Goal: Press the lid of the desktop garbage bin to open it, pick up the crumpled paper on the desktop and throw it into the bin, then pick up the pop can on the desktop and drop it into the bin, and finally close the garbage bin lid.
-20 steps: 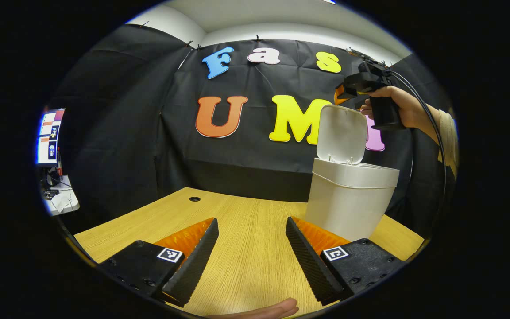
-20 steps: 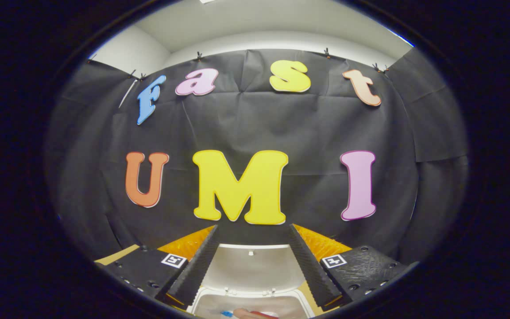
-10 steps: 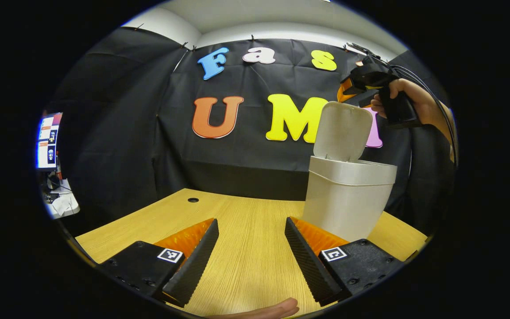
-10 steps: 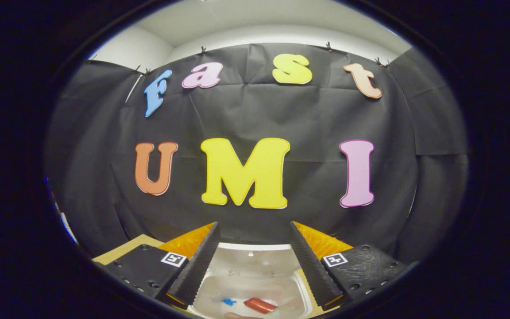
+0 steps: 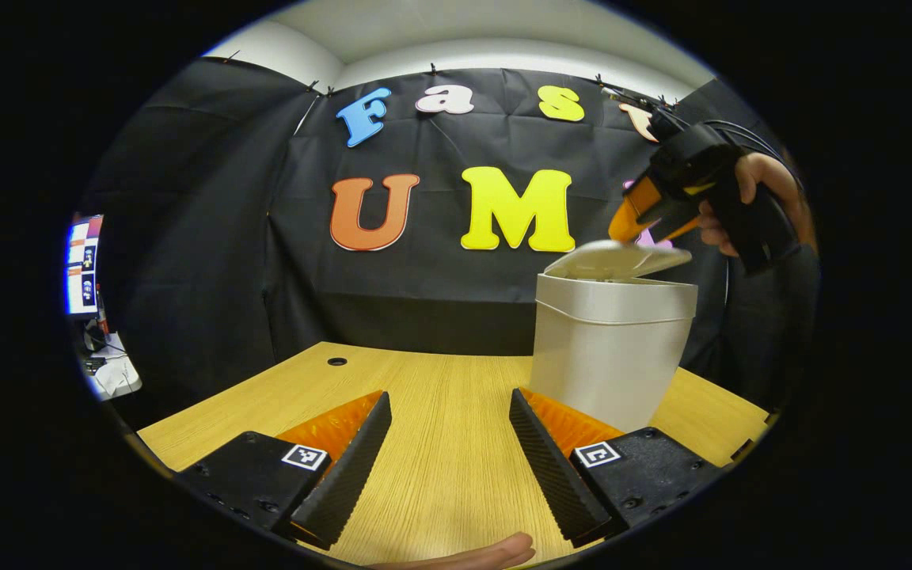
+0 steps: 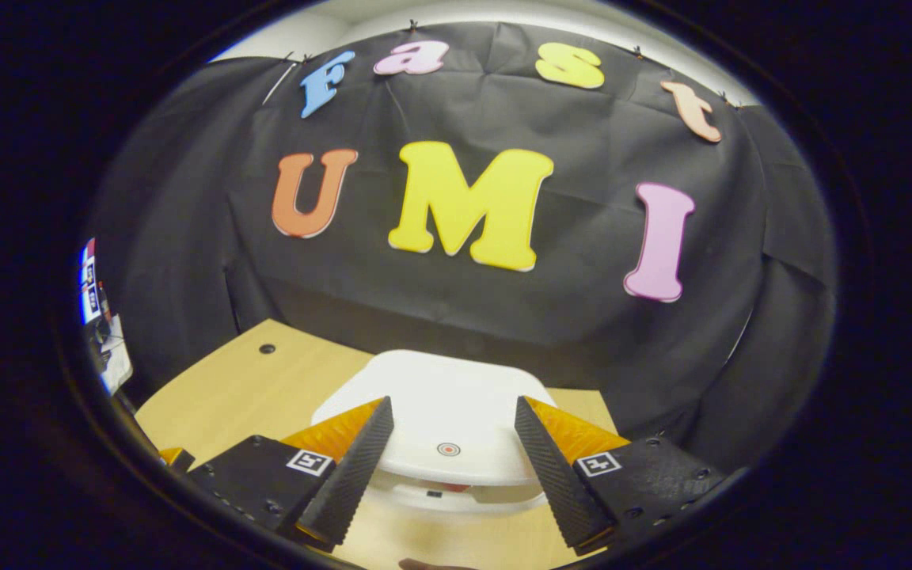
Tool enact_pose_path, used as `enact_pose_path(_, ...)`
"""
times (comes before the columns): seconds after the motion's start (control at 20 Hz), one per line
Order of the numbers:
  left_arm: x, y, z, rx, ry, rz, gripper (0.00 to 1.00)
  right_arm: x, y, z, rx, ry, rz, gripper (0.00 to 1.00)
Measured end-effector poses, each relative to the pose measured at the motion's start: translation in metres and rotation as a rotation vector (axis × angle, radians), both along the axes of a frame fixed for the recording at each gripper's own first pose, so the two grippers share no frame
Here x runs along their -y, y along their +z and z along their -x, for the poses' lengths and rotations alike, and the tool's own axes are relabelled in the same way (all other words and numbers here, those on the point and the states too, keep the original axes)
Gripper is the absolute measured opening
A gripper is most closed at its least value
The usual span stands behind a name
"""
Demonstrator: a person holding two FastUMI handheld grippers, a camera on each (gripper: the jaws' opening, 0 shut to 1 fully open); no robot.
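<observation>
Bin (image 5: 606, 356): pale desktop garbage bin, upright on the wooden desktop (image 5: 440, 443); it stands just beyond the left gripper's right-hand finger and directly ahead of and below the right gripper's fingers.

Lid (image 6: 444, 416): lowered most of the way, a narrow gap showing at its front edge — not latched, by the look of it. A small round target mark sits on its top, between the right gripper's fingers.

Right gripper (image 6: 450, 463): fingers spread wide, gripping nothing. In the left gripper view it is held in a hand (image 5: 749, 198), tilted nose-down, tips at or just above the lid's far side; whether they touch cannot be told. Likely posed so to push the lid down rather than grasp it.

Left gripper (image 5: 448, 463): fingers wide apart, empty, low over bare desktop — probably parked out of the way while the other works.

Paper and can: neither lies on the visible desktop between or beside the fingers; a sliver of red shows in the gap under the lid, too small to identify. Judged to be already in the bin.

Stage: final step, closing the lid.

Next need: a firm downward press near the mark until the lid seats.

Risk: an off-centre push could leave the lid ajar or nudge the light bin.
</observation>
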State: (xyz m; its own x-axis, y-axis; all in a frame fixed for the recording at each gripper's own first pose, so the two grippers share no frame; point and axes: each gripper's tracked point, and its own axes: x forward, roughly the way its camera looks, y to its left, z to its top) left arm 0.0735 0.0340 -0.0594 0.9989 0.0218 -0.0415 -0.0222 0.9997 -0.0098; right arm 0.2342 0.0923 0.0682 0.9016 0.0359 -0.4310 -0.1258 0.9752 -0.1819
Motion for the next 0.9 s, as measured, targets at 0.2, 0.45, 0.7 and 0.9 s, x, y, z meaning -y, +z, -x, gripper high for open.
enact_pose_path(0.2,0.001,0.001,-0.002,-0.004,0.001,-0.002,0.98,0.003,-0.017,-0.001,-0.003,0.011,-0.142,0.99)
enact_pose_path(0.45,0.005,-0.005,-0.006,-0.025,-0.004,0.009,0.98,0.005,-0.02,0.001,0.034,0.022,-0.121,0.97)
enact_pose_path(0.7,0.004,-0.009,-0.008,-0.035,0.001,-0.001,0.98,0.006,-0.023,0.009,0.029,-0.006,-0.124,0.98)
enact_pose_path(0.9,0.006,-0.009,-0.008,-0.037,0.005,0.001,0.98,0.008,-0.028,0.013,0.057,-0.005,-0.135,0.99)
